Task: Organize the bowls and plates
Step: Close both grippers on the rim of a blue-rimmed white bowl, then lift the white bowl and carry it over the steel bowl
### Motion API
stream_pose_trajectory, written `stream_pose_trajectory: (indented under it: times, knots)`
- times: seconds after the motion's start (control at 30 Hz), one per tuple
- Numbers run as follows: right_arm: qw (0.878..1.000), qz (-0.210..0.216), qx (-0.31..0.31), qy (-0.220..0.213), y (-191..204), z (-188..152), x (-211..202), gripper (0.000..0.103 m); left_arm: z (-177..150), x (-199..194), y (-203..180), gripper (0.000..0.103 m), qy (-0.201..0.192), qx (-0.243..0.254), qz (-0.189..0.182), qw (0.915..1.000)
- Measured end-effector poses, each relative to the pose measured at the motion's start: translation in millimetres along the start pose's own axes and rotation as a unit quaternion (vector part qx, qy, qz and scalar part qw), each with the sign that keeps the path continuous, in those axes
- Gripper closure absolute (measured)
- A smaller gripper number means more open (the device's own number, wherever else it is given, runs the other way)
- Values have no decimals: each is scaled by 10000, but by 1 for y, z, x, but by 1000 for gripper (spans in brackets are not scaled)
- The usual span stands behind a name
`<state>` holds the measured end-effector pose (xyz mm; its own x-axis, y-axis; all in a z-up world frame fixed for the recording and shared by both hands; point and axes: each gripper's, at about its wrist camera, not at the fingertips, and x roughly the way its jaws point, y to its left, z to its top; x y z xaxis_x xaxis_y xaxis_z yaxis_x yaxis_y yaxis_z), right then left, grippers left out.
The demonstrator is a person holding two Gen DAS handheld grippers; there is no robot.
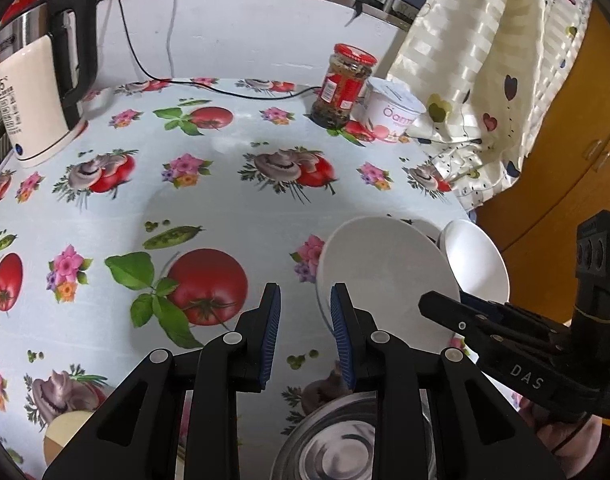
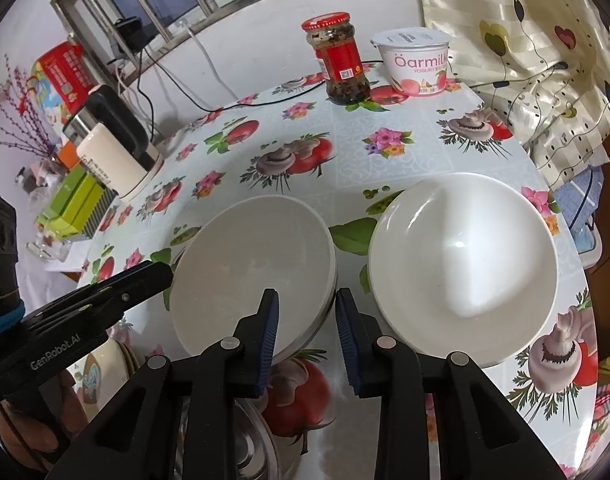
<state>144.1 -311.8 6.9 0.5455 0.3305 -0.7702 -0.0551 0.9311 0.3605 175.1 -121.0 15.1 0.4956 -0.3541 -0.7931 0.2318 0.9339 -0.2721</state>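
Two white bowls stand side by side on the flowered tablecloth. The left bowl [image 2: 253,264] [image 1: 385,276] sits on other dishes stacked under it. The right bowl [image 2: 465,264] [image 1: 479,258] stands nearer the table's right edge. My right gripper [image 2: 307,340] is open and empty, hovering over the near rim of the left bowl. My left gripper [image 1: 305,336] is open and empty, above the cloth just left of that bowl. A steel bowl [image 1: 337,440] [image 2: 229,440] lies below the grippers. A patterned dish [image 2: 105,372] sits at the near left.
A white kettle [image 1: 41,92] [image 2: 117,152] stands at the far left. A red-lidded jar [image 1: 343,84] [image 2: 341,60] and a yogurt tub [image 1: 393,110] [image 2: 419,60] stand at the back right. A curtain [image 1: 485,80] hangs over the right edge.
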Motion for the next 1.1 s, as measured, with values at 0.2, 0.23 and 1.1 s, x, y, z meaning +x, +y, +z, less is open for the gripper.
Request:
stream_pose_trajectory:
  times: [0.2,0.23,1.1]
  knots:
    - [10000,-9,-6,-6,0,0,0,78,-2,10,-6,76,165,84,-69,9998]
    - [10000,-10,-8,-6,0,0,0,78,-3,12,-7,76,186,111,-59,9997]
    - [9994,-32,-172,-303,16,0,-22,80,-5,-12,-23,81,-101,412,111,9990]
